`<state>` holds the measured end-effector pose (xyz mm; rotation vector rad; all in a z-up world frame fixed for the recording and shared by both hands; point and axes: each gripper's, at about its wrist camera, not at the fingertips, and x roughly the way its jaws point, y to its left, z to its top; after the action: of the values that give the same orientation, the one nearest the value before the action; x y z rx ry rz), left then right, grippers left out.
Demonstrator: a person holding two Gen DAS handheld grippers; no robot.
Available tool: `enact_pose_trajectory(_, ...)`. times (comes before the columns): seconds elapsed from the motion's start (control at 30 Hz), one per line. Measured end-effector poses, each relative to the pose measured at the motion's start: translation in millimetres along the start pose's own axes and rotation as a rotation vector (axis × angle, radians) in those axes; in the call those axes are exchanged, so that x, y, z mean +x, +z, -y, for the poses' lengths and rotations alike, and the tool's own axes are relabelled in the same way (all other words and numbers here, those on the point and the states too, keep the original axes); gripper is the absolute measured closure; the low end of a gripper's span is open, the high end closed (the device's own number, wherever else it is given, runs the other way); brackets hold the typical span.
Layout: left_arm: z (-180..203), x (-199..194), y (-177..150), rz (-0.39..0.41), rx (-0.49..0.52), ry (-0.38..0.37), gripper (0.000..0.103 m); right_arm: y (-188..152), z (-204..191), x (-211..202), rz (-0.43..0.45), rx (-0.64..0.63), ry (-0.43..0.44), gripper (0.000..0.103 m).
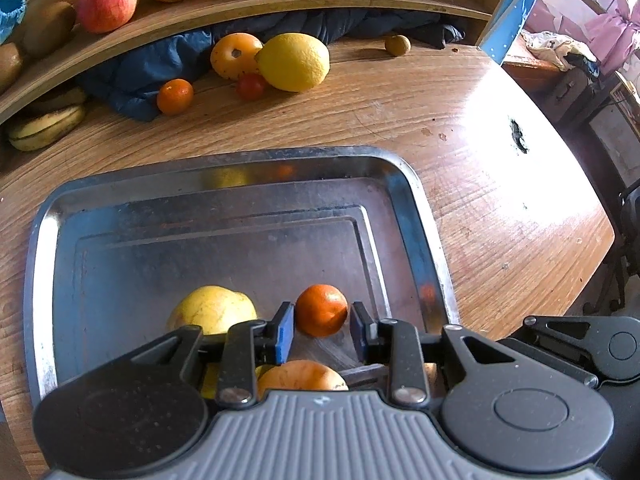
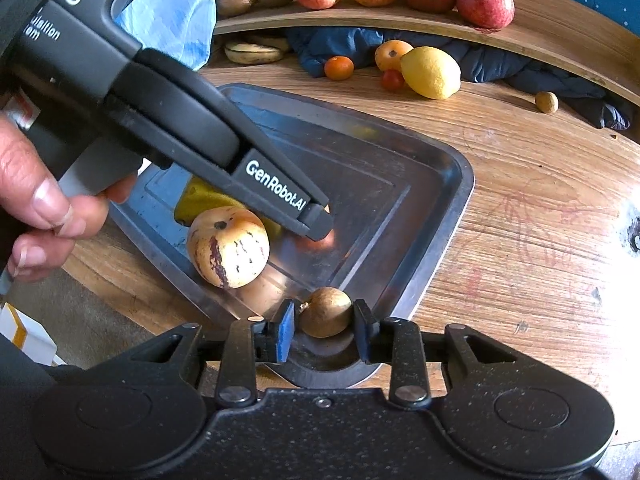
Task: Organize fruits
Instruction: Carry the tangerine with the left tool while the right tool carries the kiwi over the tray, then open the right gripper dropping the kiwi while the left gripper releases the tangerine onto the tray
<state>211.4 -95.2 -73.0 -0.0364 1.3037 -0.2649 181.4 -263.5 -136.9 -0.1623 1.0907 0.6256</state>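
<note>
Two hand-held grippers work over a rectangular stainless-steel tray set on a round wooden table. The left gripper has its blue-padded jaws spread around a small orange mandarin that rests on the tray floor, a narrow gap showing on the fruit's right side. Beside the mandarin in the tray lie a pale yellow pear-shaped fruit and a cream-and-orange round fruit streaked with purple. The right gripper is clamped on a small brown round fruit, holding it at the tray's near corner. A person's hand grips the left tool's handle. At the table's far side a large yellow lemon, an orange persimmon, a second small mandarin, a red cherry tomato, a small tan nut-like fruit and spotted bananas lie near a crumpled dark blue cloth. Red apples line a curved wooden shelf above.
</note>
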Motion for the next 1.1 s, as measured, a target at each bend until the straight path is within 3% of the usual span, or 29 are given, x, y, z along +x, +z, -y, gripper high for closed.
enact_pose_trajectory(0.17,2,-8,-4,0.032,-0.015,-0.005,0.05,-2,-1,-4,0.012,-0.017,0.01,0.058)
enact_pose_trajectory(0.33,7,-20,-9,0.065,-0.019,-0.005,0.04,-4,-3,-12,0.032,-0.035,0.01,0.049)
enact_pose_trajectory(0.5,10,-36,-16,0.106,-0.034,0.003,0.03,-7,-1,-20,0.045,-0.032,0.018,0.031)
enact_pose_trajectory(0.87,12,-62,-40,0.156,-0.071,0.073,0.006,-16,-3,-35,0.076,-0.034,0.036,0.011)
enact_pose_trajectory(1.1,5,-73,-58,0.161,-0.105,0.126,0.001,-22,-5,-43,0.087,-0.032,0.032,0.003)
